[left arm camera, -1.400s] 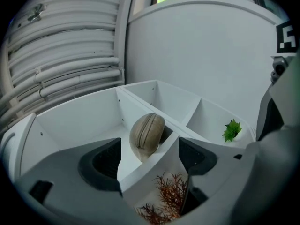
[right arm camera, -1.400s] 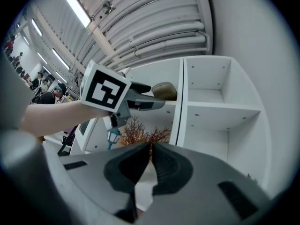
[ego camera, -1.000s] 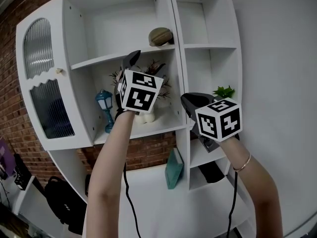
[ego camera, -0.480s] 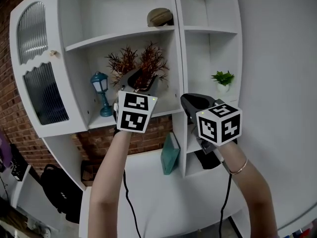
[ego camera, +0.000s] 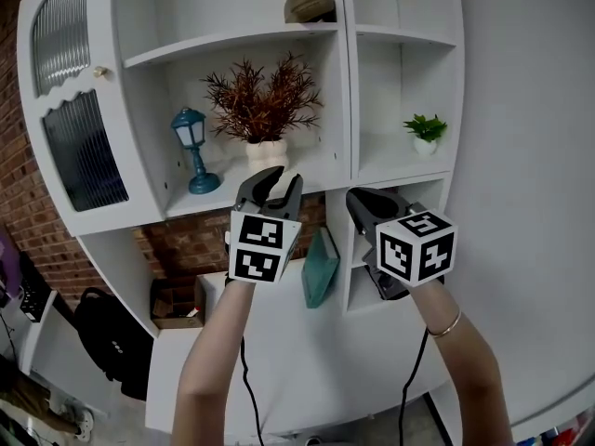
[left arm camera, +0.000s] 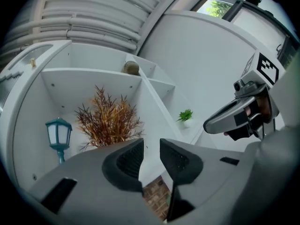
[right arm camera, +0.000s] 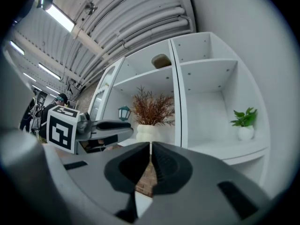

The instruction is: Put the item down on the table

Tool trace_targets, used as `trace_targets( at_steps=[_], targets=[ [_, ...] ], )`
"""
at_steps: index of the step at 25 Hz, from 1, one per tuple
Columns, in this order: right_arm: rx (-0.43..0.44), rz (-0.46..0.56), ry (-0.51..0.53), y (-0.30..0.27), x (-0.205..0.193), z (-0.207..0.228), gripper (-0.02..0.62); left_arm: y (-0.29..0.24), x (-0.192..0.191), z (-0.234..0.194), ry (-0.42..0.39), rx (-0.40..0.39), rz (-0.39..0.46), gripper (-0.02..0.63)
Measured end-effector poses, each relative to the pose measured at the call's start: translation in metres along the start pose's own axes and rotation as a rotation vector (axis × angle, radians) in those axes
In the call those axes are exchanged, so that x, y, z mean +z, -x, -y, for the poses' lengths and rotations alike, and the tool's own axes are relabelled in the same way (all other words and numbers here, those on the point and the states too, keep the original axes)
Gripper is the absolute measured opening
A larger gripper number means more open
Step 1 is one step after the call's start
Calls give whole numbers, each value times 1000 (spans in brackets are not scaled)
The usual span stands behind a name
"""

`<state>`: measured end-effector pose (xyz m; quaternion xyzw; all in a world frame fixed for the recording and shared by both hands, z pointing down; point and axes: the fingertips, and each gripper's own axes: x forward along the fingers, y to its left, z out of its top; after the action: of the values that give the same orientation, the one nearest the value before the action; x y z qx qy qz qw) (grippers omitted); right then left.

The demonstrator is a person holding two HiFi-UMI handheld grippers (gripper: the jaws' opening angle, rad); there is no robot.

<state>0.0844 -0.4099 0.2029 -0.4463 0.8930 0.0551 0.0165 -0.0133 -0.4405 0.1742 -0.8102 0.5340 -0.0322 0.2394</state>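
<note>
Head view: the left gripper (ego camera: pixel 282 182) has dropped below the middle shelf of the cabinet (ego camera: pixel 346 91), where the potted plant (ego camera: pixel 266 124) stands. Left gripper view: its jaws are closing on nothing. Right gripper view: the right gripper (right arm camera: pixel 150 148) is pressed together, empty. A stray upswing toward the cabinet could topple the potted plant.

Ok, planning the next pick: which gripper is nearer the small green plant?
Right. The right gripper hangs below and left of the small green plant; the left gripper, jaws closing on nothing, sits farther left, below the red-brown plant.
</note>
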Motion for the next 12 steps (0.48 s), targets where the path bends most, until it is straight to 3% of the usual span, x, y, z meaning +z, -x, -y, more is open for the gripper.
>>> trace_targets(
  at_steps=[12],
  targets=[
    [3,-70,-55,17,-66,-14,2,53,-86,31,204,-1,-94,41]
  ],
)
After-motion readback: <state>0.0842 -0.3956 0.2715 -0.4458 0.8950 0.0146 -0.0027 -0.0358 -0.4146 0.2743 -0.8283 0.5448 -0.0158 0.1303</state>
